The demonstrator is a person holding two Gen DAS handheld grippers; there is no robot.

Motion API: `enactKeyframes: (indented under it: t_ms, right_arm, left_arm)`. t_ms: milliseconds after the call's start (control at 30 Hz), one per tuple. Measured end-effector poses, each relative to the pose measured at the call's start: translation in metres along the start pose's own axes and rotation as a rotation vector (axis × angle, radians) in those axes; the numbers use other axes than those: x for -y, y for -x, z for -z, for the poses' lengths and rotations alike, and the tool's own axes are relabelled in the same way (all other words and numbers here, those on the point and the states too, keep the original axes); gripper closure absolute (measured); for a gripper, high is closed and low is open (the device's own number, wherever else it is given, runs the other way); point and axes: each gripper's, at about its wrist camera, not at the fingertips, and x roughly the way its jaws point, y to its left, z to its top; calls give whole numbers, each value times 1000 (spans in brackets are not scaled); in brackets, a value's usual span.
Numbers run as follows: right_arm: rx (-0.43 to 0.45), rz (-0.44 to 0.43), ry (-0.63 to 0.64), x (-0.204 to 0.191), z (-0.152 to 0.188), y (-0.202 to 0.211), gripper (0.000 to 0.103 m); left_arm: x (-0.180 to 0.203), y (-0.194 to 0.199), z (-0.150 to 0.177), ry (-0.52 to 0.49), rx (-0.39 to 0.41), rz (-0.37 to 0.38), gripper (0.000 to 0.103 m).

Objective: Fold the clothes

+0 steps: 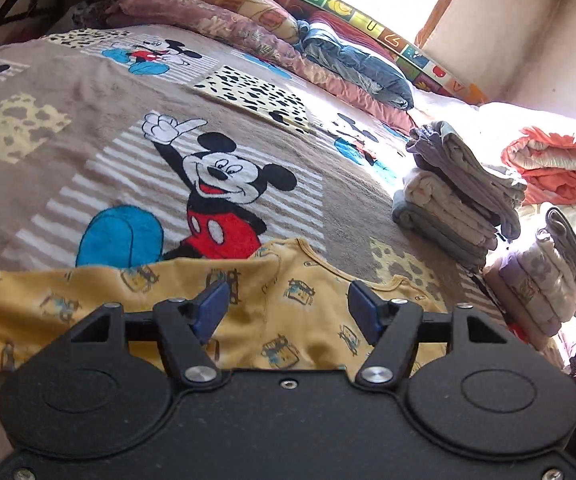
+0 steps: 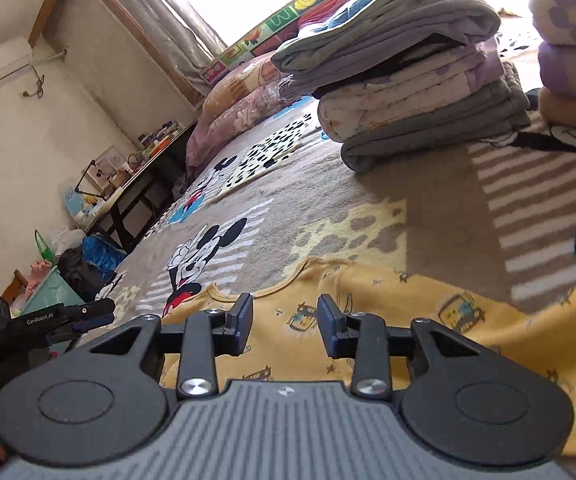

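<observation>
A yellow printed baby garment (image 1: 288, 312) lies spread on the Mickey Mouse blanket (image 1: 68, 152) at the near edge of the bed. My left gripper (image 1: 288, 308) is open, its blue pads just above the garment, holding nothing. In the right wrist view the same garment (image 2: 467, 320) lies under my right gripper (image 2: 286, 320), which is open and empty near the neckline. The left gripper (image 2: 88, 316) shows at the left of that view, over the garment's far end.
Stacks of folded clothes (image 1: 459, 196) stand on the bed at the right, seen close in the right wrist view (image 2: 419, 92). Pillows and folded quilts (image 1: 248, 20) line the head of the bed. A cluttered desk (image 2: 136, 168) stands beside the bed.
</observation>
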Motion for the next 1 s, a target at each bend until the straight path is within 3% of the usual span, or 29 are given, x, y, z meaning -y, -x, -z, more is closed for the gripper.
enactKeyframes:
  t_ms: [200,467,700,867,1000]
  right_arm:
    - [-25,-1,-143,2,71,50,58]
    - [-27,-33,-299,15,127,83,50]
    - [12,-76,-392,26,155,103,51]
    - [12,-106,-403,27,160,100,51]
    - [-1,-91,-359,17,161,92,51]
  left_arm:
    - [-7,31,79,217,-94,22,38]
    - [-22,55,126,487,-151,144,38]
    - [-40,68,154,578,-108,123,41]
    - [-46,70,168,606,-70,126,65]
    - [-45,65,180,638,-72,167,69]
